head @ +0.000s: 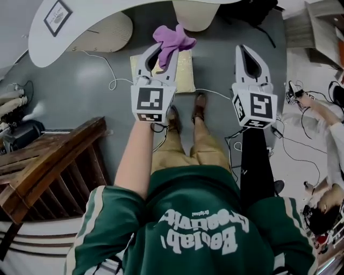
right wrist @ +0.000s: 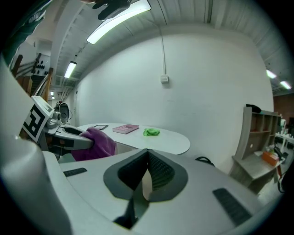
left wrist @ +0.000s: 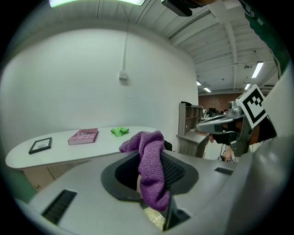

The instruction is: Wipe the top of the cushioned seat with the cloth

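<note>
Cloth (head: 173, 38) between jaws of left tool (head: 163, 53)

Green jersey (head: 199, 198), khaki trousers (head: 208, 146), brown shoes (head: 200, 106).

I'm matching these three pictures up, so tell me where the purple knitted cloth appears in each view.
Head view: top centre, the purple knitted cloth at the left hand-held gripper's tips.
Left gripper view: centre, clamped between the jaws.
Right gripper view: left of middle, at that same gripper's tips.
Shared landmark: the white rounded table, in all three views.
</note>
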A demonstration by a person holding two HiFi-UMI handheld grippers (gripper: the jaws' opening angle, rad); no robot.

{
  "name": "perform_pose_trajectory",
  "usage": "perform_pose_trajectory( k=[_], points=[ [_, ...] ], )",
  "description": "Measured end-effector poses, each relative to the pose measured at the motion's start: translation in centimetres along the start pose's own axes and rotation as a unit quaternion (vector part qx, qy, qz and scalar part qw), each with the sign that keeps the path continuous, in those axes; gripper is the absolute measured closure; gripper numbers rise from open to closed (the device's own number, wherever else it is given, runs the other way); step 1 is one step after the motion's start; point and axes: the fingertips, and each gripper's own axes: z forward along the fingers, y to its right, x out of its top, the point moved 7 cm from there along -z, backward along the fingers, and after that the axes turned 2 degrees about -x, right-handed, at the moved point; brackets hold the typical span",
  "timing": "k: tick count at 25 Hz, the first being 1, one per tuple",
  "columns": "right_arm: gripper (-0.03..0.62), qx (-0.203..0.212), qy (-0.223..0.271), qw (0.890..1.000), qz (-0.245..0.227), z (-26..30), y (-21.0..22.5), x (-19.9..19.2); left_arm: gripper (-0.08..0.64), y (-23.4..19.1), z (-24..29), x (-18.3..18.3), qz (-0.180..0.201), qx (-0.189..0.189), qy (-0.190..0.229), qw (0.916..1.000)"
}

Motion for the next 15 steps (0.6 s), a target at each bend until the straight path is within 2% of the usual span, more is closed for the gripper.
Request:
perform_pose_trajectory(
  k=[7, 11, 15],
  points=[
    [0.584, -0.009, -0.028, 0.999, 0.019, 1.7, 0.7, -7.0, 0.443, 0.7, 4.3, -9.8, -0.035, -0.019, -0.062, 0.9972],
    [0.584, -0.011, -0.056, 0.998, 0.026, 2.7, 1.1, -11.2, 0.443, 0.8, 7.4, -16.1, -0.065, -0.033, -0.108, 0.9915],
    [0.583, -0.011, -0.079, 0.996, 0.037, 3.2, 1.3, -14.8, 0.443, 0.7, 10.2, -21.5, -0.069, -0.039, -0.160, 0.9839]
  ],
)
